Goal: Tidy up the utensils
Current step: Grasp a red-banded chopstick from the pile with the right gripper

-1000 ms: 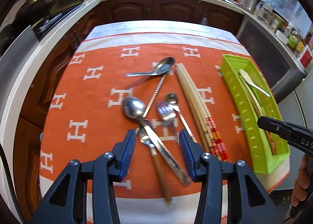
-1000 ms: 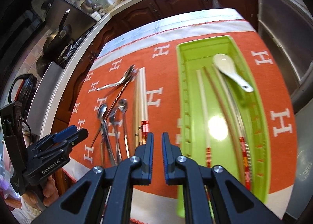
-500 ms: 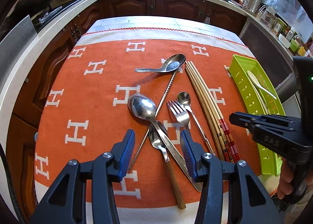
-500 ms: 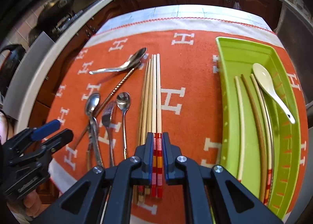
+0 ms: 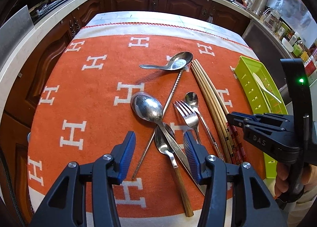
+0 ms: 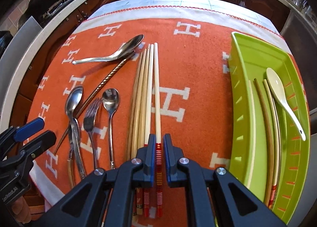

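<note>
Chopsticks (image 6: pixel 147 96), five, are laid parallel on the desk's orange cloth (image 6: pixel 198 64); the outermost, red-banded, is straddled by the narrowly parted right claw (image 6: pixel 158 155). Left claw (image 5: pixel 158 155) is spread wide above crossed spoons (image 5: pixel 156 120).

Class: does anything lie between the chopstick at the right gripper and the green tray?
Nothing visible does. The right gripper straddles the rightmost pale chopstick with red banded end; only bare orange blanket separates it from the lime-green plastic tray.
</note>
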{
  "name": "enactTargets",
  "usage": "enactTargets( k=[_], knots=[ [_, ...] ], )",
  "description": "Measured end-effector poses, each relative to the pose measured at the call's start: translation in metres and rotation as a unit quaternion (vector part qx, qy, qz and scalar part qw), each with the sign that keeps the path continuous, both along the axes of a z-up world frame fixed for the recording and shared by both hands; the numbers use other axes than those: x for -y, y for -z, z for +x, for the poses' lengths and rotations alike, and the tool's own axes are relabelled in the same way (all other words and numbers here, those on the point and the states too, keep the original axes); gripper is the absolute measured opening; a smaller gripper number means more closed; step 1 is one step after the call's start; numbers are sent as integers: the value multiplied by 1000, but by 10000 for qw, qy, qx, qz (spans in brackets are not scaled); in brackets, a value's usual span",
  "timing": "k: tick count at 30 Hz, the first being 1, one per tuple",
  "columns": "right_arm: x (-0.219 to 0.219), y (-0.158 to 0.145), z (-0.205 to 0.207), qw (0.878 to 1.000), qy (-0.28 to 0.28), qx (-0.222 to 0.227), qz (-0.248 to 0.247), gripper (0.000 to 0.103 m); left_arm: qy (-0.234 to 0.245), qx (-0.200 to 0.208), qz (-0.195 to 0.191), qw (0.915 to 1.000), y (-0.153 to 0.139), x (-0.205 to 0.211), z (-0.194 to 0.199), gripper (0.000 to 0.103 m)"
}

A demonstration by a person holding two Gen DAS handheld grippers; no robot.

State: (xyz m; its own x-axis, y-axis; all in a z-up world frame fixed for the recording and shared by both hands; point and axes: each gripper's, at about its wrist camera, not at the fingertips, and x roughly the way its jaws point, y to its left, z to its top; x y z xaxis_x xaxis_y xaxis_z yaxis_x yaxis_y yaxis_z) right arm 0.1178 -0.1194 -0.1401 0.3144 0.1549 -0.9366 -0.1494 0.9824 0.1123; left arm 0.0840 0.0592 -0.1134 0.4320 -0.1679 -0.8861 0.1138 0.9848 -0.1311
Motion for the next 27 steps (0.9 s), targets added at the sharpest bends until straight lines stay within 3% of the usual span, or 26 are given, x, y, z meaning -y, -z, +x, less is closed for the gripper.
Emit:
enactTargets(
  k=[9, 16, 21, 27],
  knots=[
    [-10, 1, 12, 9996, -84, 206, -170, 5, 63, 2, -8, 10000, -1, 7, 3, 50],
    [20, -8, 4, 9971, 451, 159, 592, 5, 262, -18, -192, 9995, -7, 26, 9, 50],
    [50, -30, -10, 9891, 735, 269, 1246, 5, 422, -271, -656, 9966, -7, 45, 23, 32],
    [80, -50, -26, 9797, 1055, 501, 1629, 5, 276, -835, -1233, 9885, 5, 69, 55, 16]
  ],
)
